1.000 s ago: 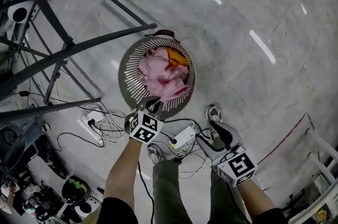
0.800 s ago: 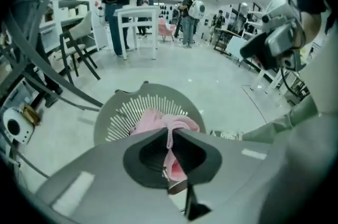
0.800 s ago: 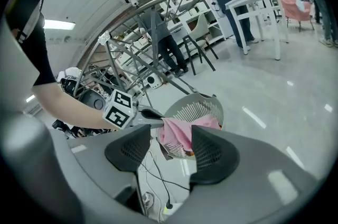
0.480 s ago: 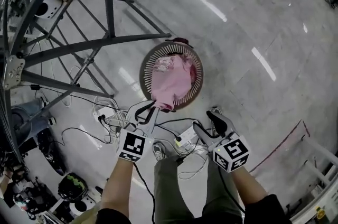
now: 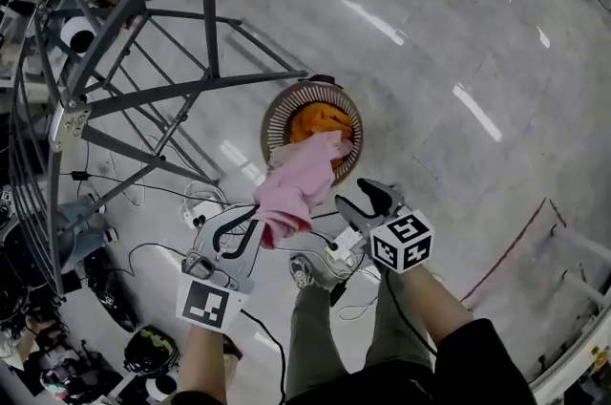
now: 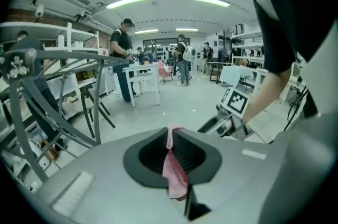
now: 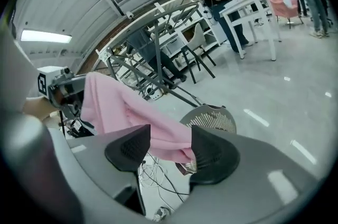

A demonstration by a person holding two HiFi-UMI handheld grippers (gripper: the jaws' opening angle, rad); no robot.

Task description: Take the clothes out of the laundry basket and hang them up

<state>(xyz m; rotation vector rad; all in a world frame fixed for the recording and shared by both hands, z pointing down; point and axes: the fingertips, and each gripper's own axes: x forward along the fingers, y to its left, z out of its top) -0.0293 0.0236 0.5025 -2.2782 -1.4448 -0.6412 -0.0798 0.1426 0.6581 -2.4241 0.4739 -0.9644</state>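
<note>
Pink garment (image 5: 298, 183), one item: my left tongs (image 5: 256, 222) clamp its edge, and the cloth hangs over the laundry basket's (image 5: 283, 113) near rim. My right tongs (image 5: 361, 200): jaws wide, same cloth between them, unpinched. Orange garment (image 5: 321, 119): inside basket. Metal rack (image 5: 143, 93): beside.
</note>
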